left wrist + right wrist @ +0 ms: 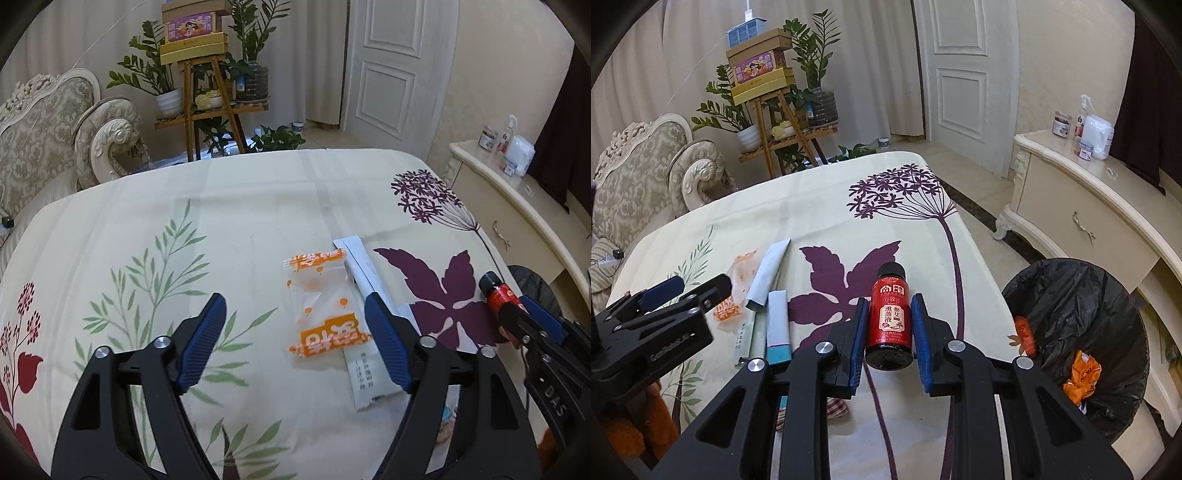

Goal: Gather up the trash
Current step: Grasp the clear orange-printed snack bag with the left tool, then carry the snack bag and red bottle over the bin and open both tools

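Note:
My right gripper (890, 299) is shut on a small red bottle (889, 317) with a black cap, held just above the flowered tablecloth (849, 206). The same bottle (496, 291) shows at the right of the left wrist view. My left gripper (294, 301) hangs open over a clear wrapper with orange print (321, 306), its pads apart from it. Long pale sachets (356, 266) lie beside and under the wrapper. A bin with a black bag (1071, 295) stands right of the table, with orange wrappers (1082, 376) inside.
A cream cabinet (1089, 206) with bottles and jars on top stands behind the bin. An ornate sofa (639, 166) is at the left, and a wooden plant stand (783, 129) with boxes lies beyond the table. A white door (960, 74) is at the back.

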`<act>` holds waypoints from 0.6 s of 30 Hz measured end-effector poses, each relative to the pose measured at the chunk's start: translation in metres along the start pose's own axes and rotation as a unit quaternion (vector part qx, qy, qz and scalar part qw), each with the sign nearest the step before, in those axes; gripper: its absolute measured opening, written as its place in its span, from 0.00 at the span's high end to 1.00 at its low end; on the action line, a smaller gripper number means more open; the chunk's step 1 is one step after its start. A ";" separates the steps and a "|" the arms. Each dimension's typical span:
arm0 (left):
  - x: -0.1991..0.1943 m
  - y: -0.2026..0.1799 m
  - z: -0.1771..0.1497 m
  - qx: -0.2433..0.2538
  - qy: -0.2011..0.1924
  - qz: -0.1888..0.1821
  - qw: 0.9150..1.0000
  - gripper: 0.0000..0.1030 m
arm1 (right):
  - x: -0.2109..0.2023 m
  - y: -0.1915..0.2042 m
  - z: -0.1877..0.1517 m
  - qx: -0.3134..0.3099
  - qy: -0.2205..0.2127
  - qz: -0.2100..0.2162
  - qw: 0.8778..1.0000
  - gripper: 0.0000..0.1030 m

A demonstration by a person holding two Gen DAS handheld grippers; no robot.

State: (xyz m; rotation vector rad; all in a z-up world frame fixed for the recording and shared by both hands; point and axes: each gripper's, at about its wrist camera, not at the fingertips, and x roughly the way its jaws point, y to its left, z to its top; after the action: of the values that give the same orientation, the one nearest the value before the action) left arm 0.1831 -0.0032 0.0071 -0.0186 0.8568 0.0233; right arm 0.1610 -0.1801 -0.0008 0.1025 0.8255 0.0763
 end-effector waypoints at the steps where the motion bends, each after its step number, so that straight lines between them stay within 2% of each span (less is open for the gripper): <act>1: 0.004 -0.001 0.001 0.000 0.004 -0.001 1.000 0.25 | 0.001 -0.001 0.000 0.000 0.001 0.000 1.000 0.76; 5: 0.014 0.001 0.000 -0.001 0.017 -0.004 1.000 0.26 | 0.003 -0.001 0.000 0.000 0.003 0.001 1.000 0.76; 11: 0.023 0.011 -0.005 -0.017 0.046 -0.033 0.998 0.51 | 0.004 0.001 -0.002 -0.002 0.006 0.004 1.000 0.76; 18: 0.021 0.012 -0.011 -0.006 0.037 -0.041 0.998 0.55 | 0.005 0.006 -0.005 -0.006 0.011 0.006 1.000 0.76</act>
State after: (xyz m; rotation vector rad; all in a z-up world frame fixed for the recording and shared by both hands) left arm 0.1883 0.0089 -0.0154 -0.0664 0.9301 -0.0488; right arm 0.1604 -0.1732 -0.0069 0.0957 0.8459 0.0935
